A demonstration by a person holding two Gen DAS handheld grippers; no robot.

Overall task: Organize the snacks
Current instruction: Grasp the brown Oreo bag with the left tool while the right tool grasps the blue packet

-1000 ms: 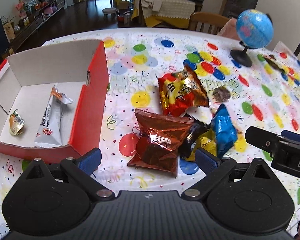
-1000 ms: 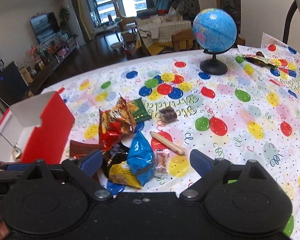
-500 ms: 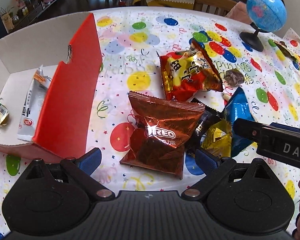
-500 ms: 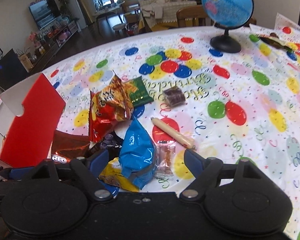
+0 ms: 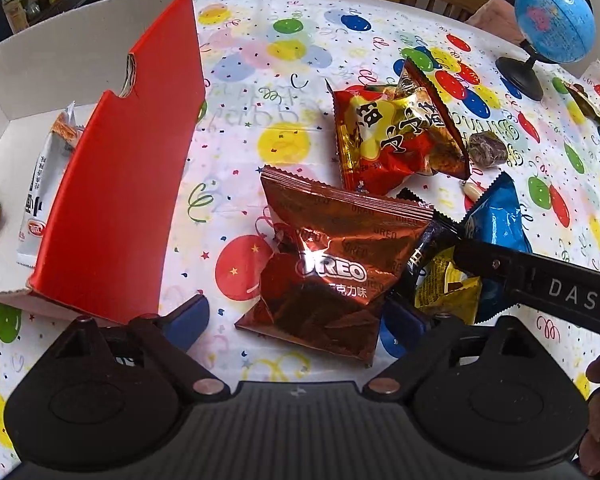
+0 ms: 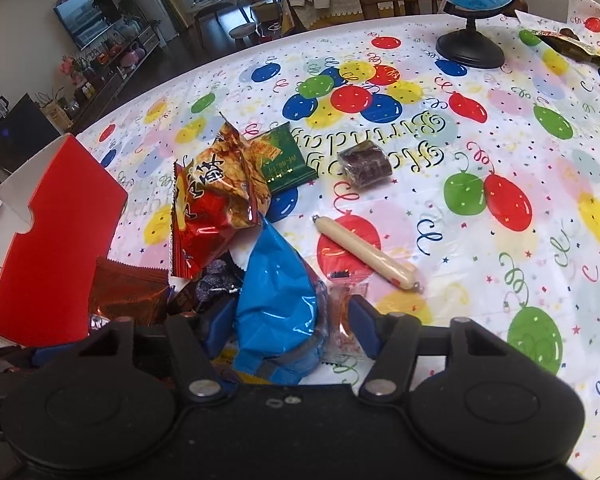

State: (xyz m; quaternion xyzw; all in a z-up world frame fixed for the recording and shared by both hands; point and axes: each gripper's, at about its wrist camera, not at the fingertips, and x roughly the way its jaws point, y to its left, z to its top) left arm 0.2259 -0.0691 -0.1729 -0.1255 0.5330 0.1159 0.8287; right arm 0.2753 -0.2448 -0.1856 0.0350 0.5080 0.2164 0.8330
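Note:
A copper-brown Oreo bag (image 5: 328,272) lies flat on the balloon tablecloth, between the fingers of my left gripper (image 5: 296,320). Those jaws are closing, and both pads still stand clear of the bag's edges. In the right wrist view a blue snack bag (image 6: 280,300) stands between the fingers of my right gripper (image 6: 292,324), whose jaws are also closing. A small clear orange packet (image 6: 342,312) sits between the bag and the right pad. The red cardboard box (image 5: 112,200) with a white inside lies to the left. It holds a white stick pack (image 5: 40,184).
In the pile are a red-gold bag (image 6: 216,200), a green packet (image 6: 284,160), a yellow packet (image 5: 444,284) and a black one (image 5: 428,248). A sausage (image 6: 368,252) and a dark candy (image 6: 364,164) lie apart. A globe (image 5: 552,28) stands at the back.
Both grippers have sunk toward the snack pile. The right jaws have narrowed a lot around the blue bag. The left jaws have narrowed a little around the Oreo bag.

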